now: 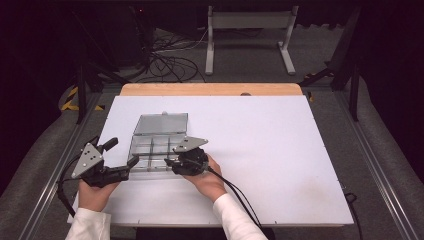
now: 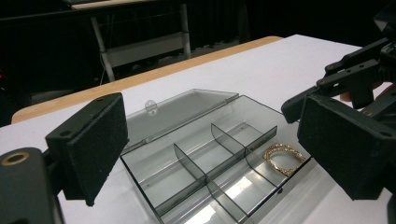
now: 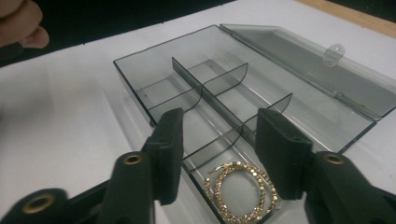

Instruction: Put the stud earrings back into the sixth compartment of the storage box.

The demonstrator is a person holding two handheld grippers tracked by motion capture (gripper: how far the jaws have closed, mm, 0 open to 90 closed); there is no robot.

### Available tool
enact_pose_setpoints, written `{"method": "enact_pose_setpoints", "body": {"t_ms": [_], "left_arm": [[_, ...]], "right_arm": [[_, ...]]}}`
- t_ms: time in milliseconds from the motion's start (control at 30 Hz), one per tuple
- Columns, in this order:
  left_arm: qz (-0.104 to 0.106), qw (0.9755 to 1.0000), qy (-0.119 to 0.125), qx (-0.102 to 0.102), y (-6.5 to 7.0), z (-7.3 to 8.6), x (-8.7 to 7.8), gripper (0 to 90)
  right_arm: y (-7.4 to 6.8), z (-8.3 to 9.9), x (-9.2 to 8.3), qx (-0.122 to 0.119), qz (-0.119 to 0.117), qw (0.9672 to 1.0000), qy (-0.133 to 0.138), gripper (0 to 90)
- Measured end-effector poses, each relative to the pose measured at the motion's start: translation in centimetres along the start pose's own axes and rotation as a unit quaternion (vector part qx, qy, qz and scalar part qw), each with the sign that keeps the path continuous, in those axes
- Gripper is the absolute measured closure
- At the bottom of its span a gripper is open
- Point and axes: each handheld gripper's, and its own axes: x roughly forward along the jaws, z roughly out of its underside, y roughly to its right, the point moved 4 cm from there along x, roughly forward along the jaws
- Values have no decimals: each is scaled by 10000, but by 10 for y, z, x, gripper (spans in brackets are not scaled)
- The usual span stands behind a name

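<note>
Gold chain [image 3: 241, 191] lies coiled in box [image 3: 140, 88] corner; both grippers' jaws open, empty.

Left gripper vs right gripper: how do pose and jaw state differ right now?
The left gripper sits beside the clear compartment box, jaws spread wide; the right gripper hangs over the box's end compartment, jaws narrower. Nothing lies between the left's jaws; the gold bracelet lies in the compartment below the right's, unpinched. Both are open.

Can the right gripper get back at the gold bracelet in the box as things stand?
Probably yes. The right gripper hangs just above the gold bracelet, jaws apart and empty. The compartment box has its lid folded back, and only low dividers stand nearby.
</note>
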Motion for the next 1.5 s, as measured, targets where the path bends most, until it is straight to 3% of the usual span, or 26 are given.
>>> {"method": "enact_pose_setpoints", "body": {"t_ms": [400,867,1500], "left_arm": [[11,10000,-27,15,1,0,1,92],[34,10000,-62,19,4,1,2,91],[37,9999,-98,39,5,2,2,91]], "right_arm": [[19,5,-29,238,131,9989,389,256],[43,18,-69,360,514,9950,774,106],[71,41,-119,434,984,9879,1119,2]]}}
